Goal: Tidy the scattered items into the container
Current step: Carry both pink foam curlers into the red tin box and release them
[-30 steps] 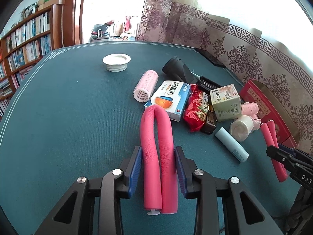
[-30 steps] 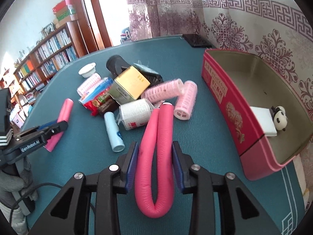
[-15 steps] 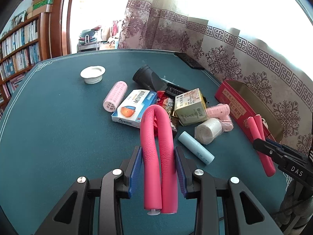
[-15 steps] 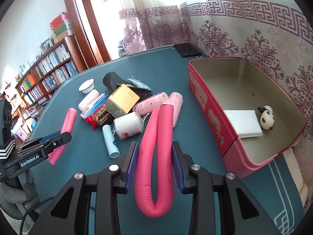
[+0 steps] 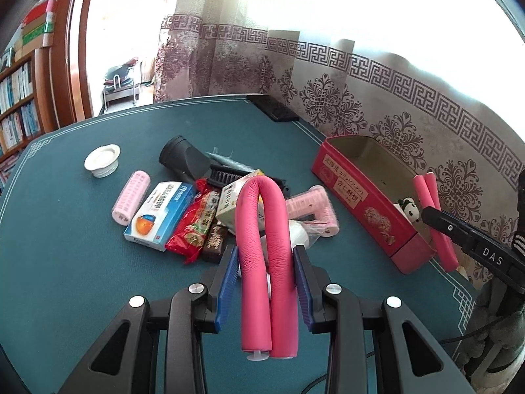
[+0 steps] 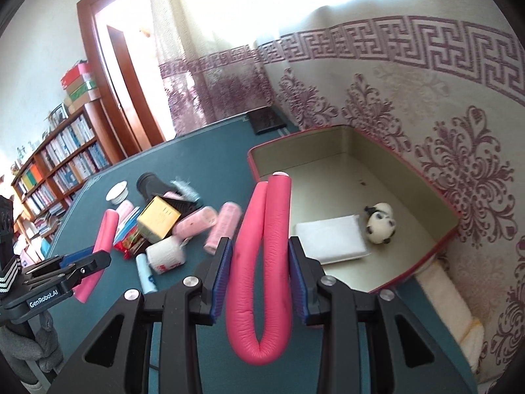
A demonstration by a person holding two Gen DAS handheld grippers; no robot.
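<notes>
My left gripper (image 5: 265, 266) is shut on a folded pink foam roller (image 5: 264, 229), held above the green table. My right gripper (image 6: 259, 266) is shut on a second folded pink foam roller (image 6: 267, 246), held at the near rim of the open red box (image 6: 436, 249). The box holds a white pad (image 6: 331, 238) and a panda toy (image 6: 380, 223). The box also shows in the left wrist view (image 5: 361, 197), with the right gripper's roller (image 5: 433, 207) over its near end. A pile of scattered items (image 5: 197, 210) lies mid-table.
The pile includes pink hair rollers (image 5: 131, 197), a blue-white medicine box (image 5: 160, 213), a red snack packet (image 5: 193, 223), a yellow-green box (image 6: 159, 218), a black nozzle (image 5: 183, 159) and a gauze roll (image 6: 164, 257). A white lid (image 5: 102, 159) lies apart. A dark phone (image 5: 272, 111) lies by the curtain.
Both grippers have lifted and swung right toward the red box, each still holding its pink roller. The right one now reaches the box's rim.
</notes>
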